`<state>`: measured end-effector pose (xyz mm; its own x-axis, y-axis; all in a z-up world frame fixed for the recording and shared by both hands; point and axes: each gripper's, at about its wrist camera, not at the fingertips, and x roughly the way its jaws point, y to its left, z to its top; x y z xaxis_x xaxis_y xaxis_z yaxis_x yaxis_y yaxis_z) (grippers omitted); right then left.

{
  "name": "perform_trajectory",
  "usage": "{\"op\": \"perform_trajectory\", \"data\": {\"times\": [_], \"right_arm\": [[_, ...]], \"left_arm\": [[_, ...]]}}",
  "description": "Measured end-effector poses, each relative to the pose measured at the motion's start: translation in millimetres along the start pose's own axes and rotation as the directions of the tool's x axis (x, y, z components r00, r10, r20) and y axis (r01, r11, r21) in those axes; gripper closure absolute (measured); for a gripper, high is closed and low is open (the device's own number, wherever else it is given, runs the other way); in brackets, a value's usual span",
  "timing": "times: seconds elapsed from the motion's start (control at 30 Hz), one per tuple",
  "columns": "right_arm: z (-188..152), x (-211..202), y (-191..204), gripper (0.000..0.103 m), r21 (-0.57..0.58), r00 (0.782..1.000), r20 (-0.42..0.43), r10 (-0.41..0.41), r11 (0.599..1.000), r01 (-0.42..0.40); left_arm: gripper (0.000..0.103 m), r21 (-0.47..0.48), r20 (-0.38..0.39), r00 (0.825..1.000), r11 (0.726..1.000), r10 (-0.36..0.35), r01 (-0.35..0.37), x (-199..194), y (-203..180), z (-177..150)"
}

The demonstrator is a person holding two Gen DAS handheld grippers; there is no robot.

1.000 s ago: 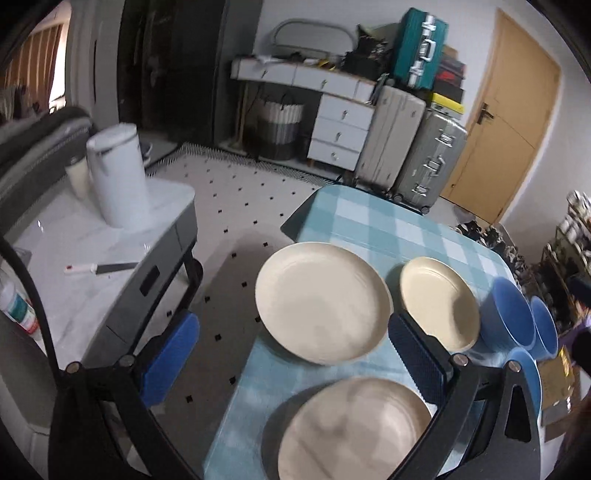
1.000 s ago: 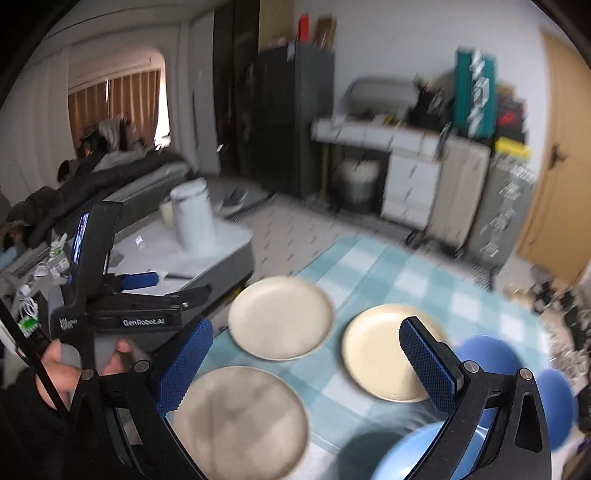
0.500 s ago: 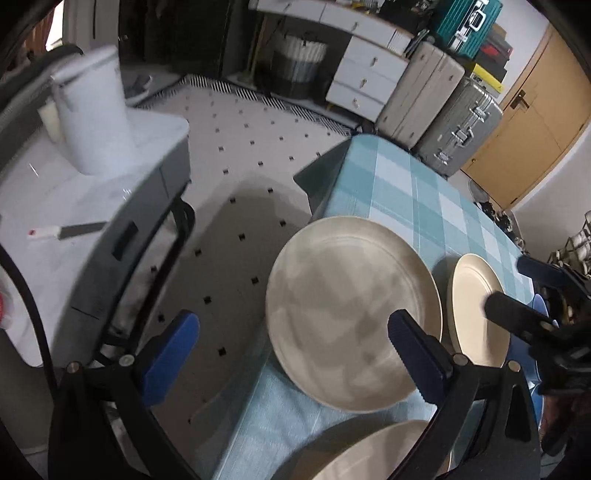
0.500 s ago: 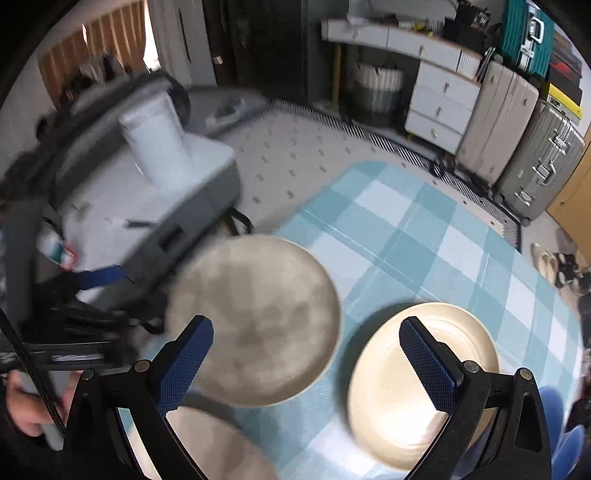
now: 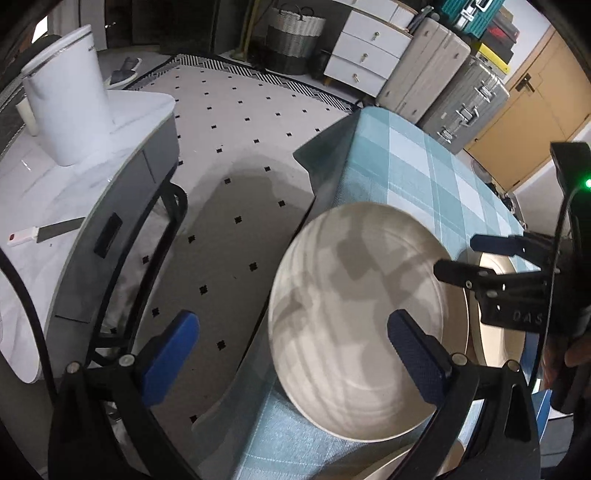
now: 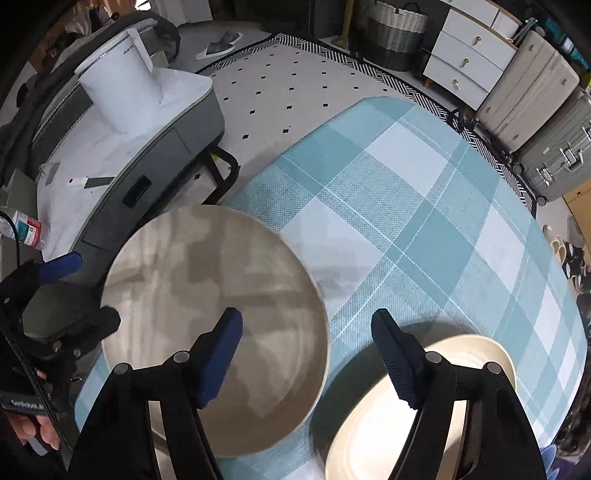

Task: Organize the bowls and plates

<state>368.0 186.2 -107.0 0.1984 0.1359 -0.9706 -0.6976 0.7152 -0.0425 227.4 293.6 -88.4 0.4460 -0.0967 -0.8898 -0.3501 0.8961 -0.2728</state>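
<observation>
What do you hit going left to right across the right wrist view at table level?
Left gripper → large beige plate → bare strip of checked tablecloth → smaller cream plate. The right gripper, jaws closing on nothing, hangs over the gap between the two plates.

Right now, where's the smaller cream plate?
Right wrist view, bottom right: the smaller cream plate lies on the checked tablecloth, just right of the large beige plate, under the right gripper's right finger.

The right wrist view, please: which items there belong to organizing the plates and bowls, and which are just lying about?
Job:
large beige plate
smaller cream plate

Lying about:
white kettle
plastic bottle
suitcases
woven basket
</observation>
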Motion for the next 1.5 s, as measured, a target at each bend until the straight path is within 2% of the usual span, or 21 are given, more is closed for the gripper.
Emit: {"op": "perform_trajectory", "data": {"times": [0.17,0.3,0.37,0.47,0.67,0.73,0.8,0.87,0.9,0.93,1.0,1.2,1.3,1.4,1.5], "right_arm": [[1.2,10.3,0.6,0.033,-0.009,1.0,-0.017,-0.004,1.0,0.004],[1.2,20.6,-0.7,0.05,0.018,0.999,-0.037,0.002,1.0,-0.001],[0.7,23.5,1.0,0.05,0.037,0.999,-0.038,0.024,0.999,-0.023],[-1.0,31.8,2.7,0.051,0.041,0.998,-0.059,0.011,0.999,-0.009],[-5.4,35.4,-1.0,0.062,0.071,0.998,-0.068,0.014,0.997,-0.009],[-7.3,34.2,-2.2,0.069,0.079,0.998,-0.064,0.013,0.997,-0.007],[-8.6,33.3,-1.2,0.071,0.081,0.998,-0.061,0.013,0.997,-0.008],[-9.8,30.8,-1.2,0.077,0.078,0.999,-0.054,-0.007,0.997,0.011],[-10.2,29.7,-1.0,0.078,0.079,0.999,-0.05,-0.013,0.997,0.017],[-11.1,28.8,-1.2,0.078,0.082,0.999,-0.048,-0.016,0.996,0.02],[-12.4,27.9,-2.3,0.079,0.088,0.999,-0.046,-0.016,0.996,0.02],[-15.4,24.1,-4.5,0.082,0.1,0.999,-0.037,-0.014,0.995,0.017],[-16.7,20.6,-6.4,0.086,0.097,0.999,-0.028,-0.027,0.995,0.03],[-17.5,19.4,-6.3,0.087,0.101,0.999,-0.029,-0.019,0.995,0.022],[-20.0,17.4,-5.8,0.088,0.098,0.999,-0.028,-0.025,0.995,0.028]], "left_arm": [[0.001,-0.008,-0.033,0.999,1.0,-0.004,0.004,13.2,1.6,0.5],[0.001,-0.01,-0.044,0.999,1.0,-0.018,0.017,18.2,1.8,0.4],[0.002,-0.006,-0.05,0.999,1.0,-0.018,0.018,20.7,1.7,0.0],[0.002,-0.007,-0.06,0.998,1.0,-0.024,0.024,22.6,1.4,-0.5],[0.004,-0.003,-0.06,0.998,1.0,-0.004,0.004,24.4,3.7,-1.8],[0.017,-0.013,-0.069,0.998,1.0,-0.007,0.007,26.8,6.1,-2.3],[0.022,-0.02,-0.088,0.996,1.0,-0.016,0.014,30.6,7.4,-3.0],[0.023,-0.011,-0.091,0.996,1.0,-0.005,0.004,32.8,6.1,-3.9],[0.028,-0.006,-0.091,0.996,1.0,0.0,0.0,33.4,4.7,-4.3],[0.038,-0.003,-0.092,0.996,1.0,0.001,-0.001,33.7,4.3,-4.8],[0.045,-0.006,-0.103,0.995,1.0,-0.002,0.002,35.3,4.2,-5.4],[0.054,0.007,-0.093,0.996,1.0,0.006,-0.006,32.9,-0.4,-6.3],[0.055,0.001,-0.095,0.995,1.0,0.025,-0.025,32.1,-1.1,-6.8],[0.064,0.011,-0.101,0.995,1.0,0.024,-0.023,31.4,-4.9,-7.2],[0.065,0.019,-0.106,0.994,0.999,0.032,-0.031,30.8,-7.9,-7.7]]}}
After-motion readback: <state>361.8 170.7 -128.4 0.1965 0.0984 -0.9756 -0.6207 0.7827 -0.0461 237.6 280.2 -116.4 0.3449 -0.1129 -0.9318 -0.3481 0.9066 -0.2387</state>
